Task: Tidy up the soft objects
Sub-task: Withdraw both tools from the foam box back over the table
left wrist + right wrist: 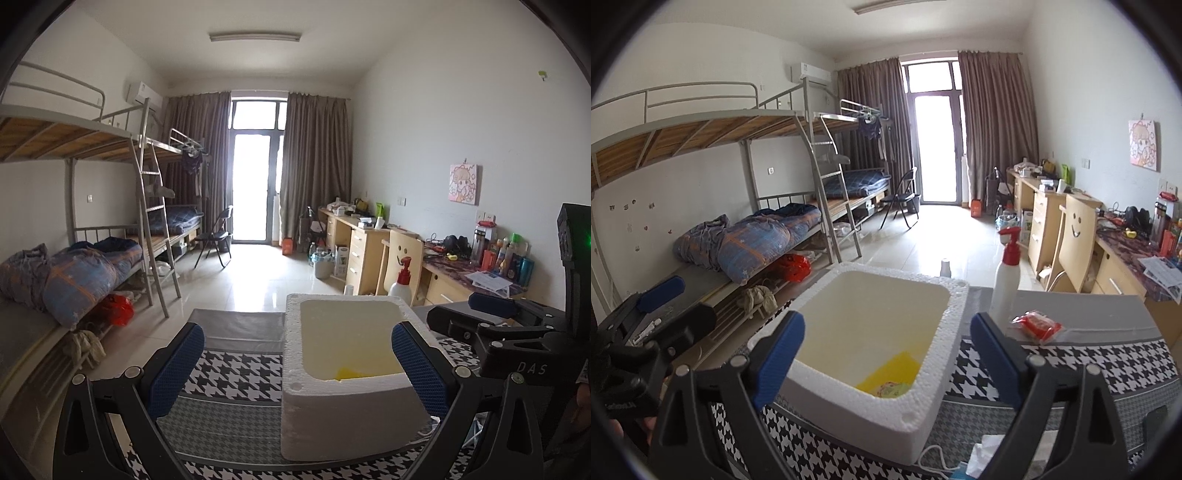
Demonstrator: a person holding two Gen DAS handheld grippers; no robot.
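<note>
A white foam box (351,417) stands on the houndstooth tablecloth (236,373). Inside it lie a yellow piece (890,369) and a soft patterned thing (891,389); only the yellow piece (347,373) shows in the left wrist view. My left gripper (297,369) is open just in front of the box, with nothing between its blue pads (177,369). My right gripper (886,354) is open above the box's near right corner and holds nothing. A red packet in clear wrap (1036,326) lies on the cloth right of the box.
A white pump bottle with a red top (1006,280) stands behind the packet. Tissue (988,452) and a white cable (932,458) lie at the near table edge. Bunk beds (92,266) line the left wall; desks and a chair (402,258) the right.
</note>
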